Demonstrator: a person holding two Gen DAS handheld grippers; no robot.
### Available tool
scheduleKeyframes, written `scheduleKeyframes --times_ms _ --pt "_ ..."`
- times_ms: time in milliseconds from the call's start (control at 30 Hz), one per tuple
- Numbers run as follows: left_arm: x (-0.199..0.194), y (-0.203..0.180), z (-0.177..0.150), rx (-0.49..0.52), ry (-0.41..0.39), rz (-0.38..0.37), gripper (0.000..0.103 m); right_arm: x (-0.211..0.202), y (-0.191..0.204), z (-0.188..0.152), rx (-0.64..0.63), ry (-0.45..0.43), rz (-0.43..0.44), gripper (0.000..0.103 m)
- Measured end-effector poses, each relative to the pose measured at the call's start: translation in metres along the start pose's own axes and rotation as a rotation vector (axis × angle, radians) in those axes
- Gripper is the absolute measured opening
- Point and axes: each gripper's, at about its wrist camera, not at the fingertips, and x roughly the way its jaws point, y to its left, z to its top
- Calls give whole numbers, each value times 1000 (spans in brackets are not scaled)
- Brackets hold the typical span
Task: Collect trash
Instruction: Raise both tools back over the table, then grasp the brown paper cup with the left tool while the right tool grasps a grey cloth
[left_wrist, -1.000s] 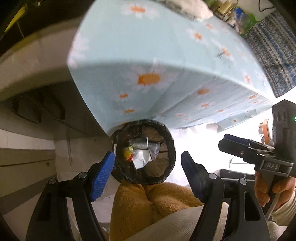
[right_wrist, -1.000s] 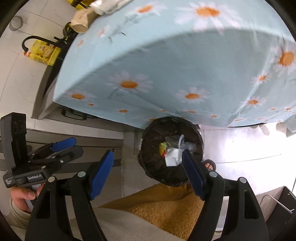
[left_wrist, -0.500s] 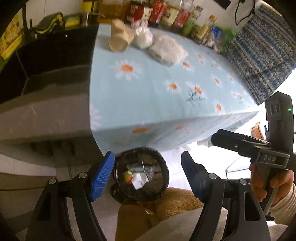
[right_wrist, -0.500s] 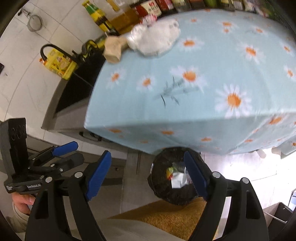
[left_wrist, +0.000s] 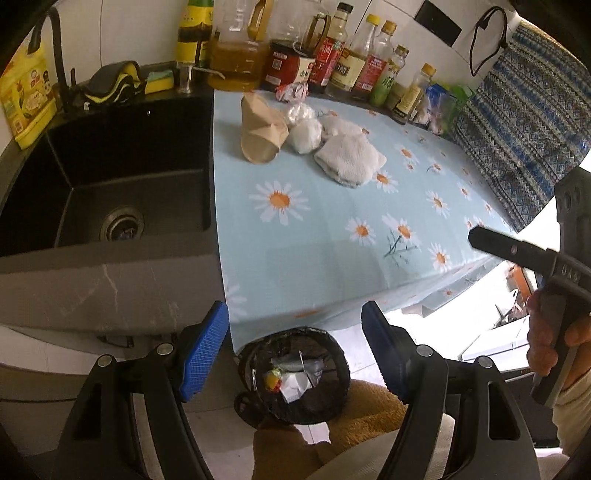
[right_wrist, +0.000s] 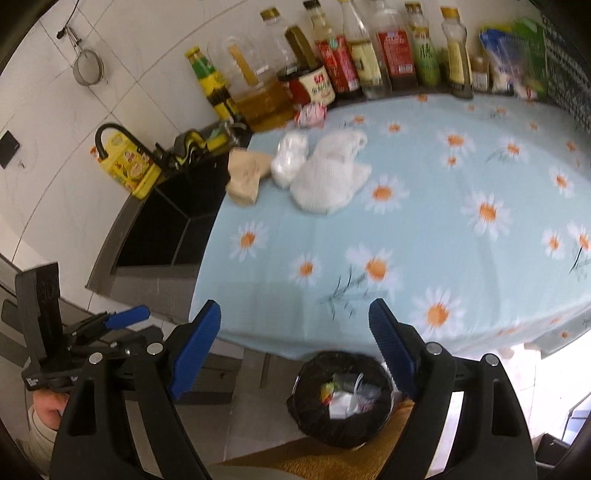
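So some trash is already in the black bin (left_wrist: 295, 373) on the floor, just below the near edge of the table (left_wrist: 325, 258). More is left on the far side of the table: a crushed paper cup (left_wrist: 260, 129), white wads (left_wrist: 306, 134), a big crumpled white bag (left_wrist: 349, 158) and a small red and white wrapper (left_wrist: 291, 90) by the bottles (left_wrist: 354, 62).

Your left claw (left_wrist: 295, 343) is partly open and holds nothing. Your right claw (right_wrist: 295, 339) is open wider, with nothing between its blue pads (right_wrist: 389, 339).

You have lots of open room over the middle of the table. Watch the sink (left_wrist: 110, 184) on the left; the cup sits close to that edge. The bottles stand in a row right behind the trash, so reach in gently and do not knock them.
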Motion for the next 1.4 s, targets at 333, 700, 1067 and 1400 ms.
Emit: scheduleKeyframes --times_ms 333,700,1067,1400 --pt "-3 -9 33 -35 -89 43 78 -9 -10 55 -64 -79 6 90" --pt "33 -15 85 -146 -79 160 78 23 -47 126 -154 -30 89 90" --pt "75 -17 140 -128 -23 289 78 69 -73 168 -181 39 151 90" --pt "120 -2 166 -97 63 352 78 91 -103 176 -145 76 164 90"
